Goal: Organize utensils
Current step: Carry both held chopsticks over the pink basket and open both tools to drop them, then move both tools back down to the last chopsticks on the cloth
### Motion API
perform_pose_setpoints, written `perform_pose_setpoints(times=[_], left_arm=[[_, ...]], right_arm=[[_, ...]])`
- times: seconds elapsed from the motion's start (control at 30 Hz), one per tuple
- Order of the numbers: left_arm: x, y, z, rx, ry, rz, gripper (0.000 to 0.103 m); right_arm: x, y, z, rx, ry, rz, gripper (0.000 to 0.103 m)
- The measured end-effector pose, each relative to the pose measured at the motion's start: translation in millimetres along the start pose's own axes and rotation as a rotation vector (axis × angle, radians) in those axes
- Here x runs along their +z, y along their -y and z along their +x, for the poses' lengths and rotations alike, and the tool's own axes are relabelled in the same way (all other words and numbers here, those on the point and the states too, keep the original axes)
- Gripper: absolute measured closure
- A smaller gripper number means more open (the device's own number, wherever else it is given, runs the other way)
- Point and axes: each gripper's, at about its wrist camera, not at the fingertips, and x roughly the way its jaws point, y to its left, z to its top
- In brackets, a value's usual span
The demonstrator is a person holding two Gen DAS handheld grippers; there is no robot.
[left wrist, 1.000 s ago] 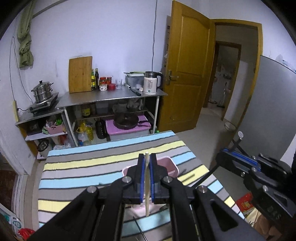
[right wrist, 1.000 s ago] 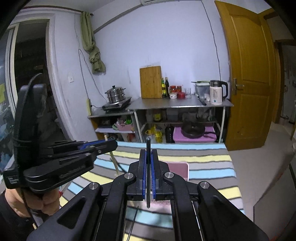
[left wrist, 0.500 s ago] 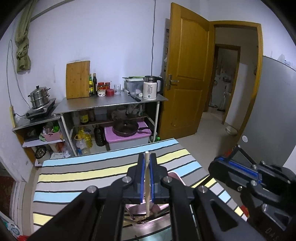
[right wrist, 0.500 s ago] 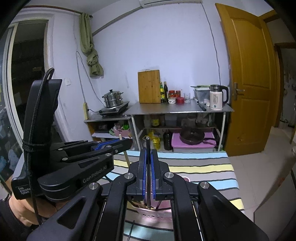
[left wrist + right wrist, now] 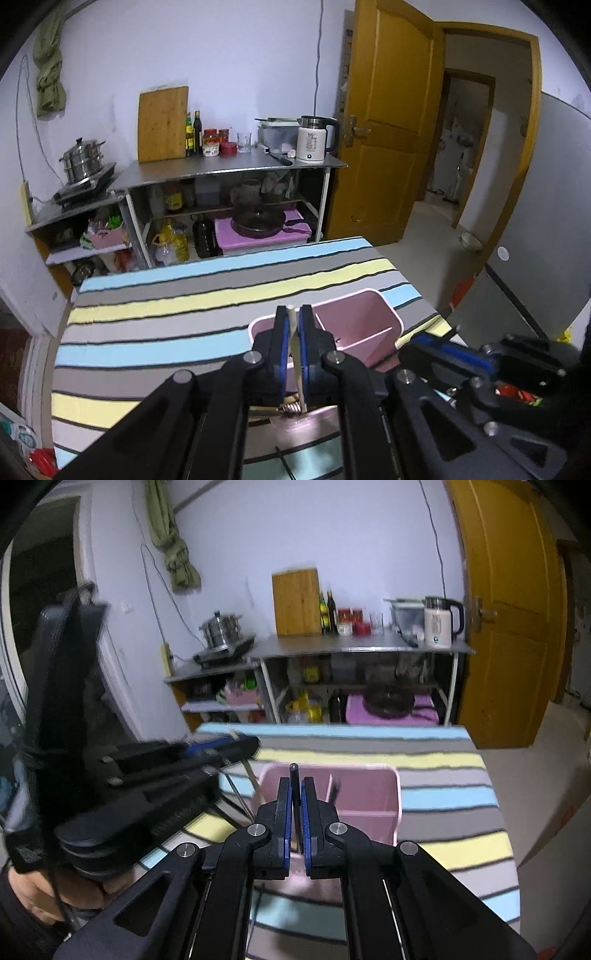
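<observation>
Pink bin (image 5: 364, 325), blue-yellow-grey striped tablecloth (image 5: 184, 306)

A wooden cutting board (image 5: 163, 124) is leaned against the wall on the metal shelf (image 5: 229, 171); a white kettle (image 5: 313, 139) is stood near its right edge.

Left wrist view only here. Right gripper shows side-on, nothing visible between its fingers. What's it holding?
Observer: The right gripper is shut on a black chopstick, upright.
Operator: Where's the bin relative to it?
Observer: The pink bin lies straight ahead, just beyond its fingers.
Operator: And my stick, from that side?
Observer: The left gripper holds the wooden chopstick slanting down toward the bin's left edge; the lower end is hidden.
</observation>
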Motion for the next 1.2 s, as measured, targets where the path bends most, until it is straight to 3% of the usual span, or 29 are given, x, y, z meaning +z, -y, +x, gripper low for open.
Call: perform_pose_setpoints(times=[0.23,0.47,0.67,0.97,1.2], left_arm=[[-3.1,-10.0,-19.0,-0.001,0.022,-0.032,0.077],[-15.2,-16.2,-64.5,-0.002,0.088,-0.049,0.075],[-59.2,-14.5,-100.7,0.015,0.113,-0.082,0.075],[-138.8,-0.1,-120.9,0.034,0.076,-0.125,0.075],[-181.0,13.8,-129.3,0.044,0.055,-0.126,0.075]], right_arm=[[-3.0,10.1,-15.0,0.011,0.016,0.034,0.090],[-15.7,12.3,-58.8,0.000,0.077,0.053,0.089],[-53.6,8.0,-91.0,0.000,0.094,0.068,0.089],[-119.9,-6.4,-117.3,0.000,0.085,0.073,0.089],[-168.2,-16.3,-118.0,-0.008,0.005,0.070,0.084]])
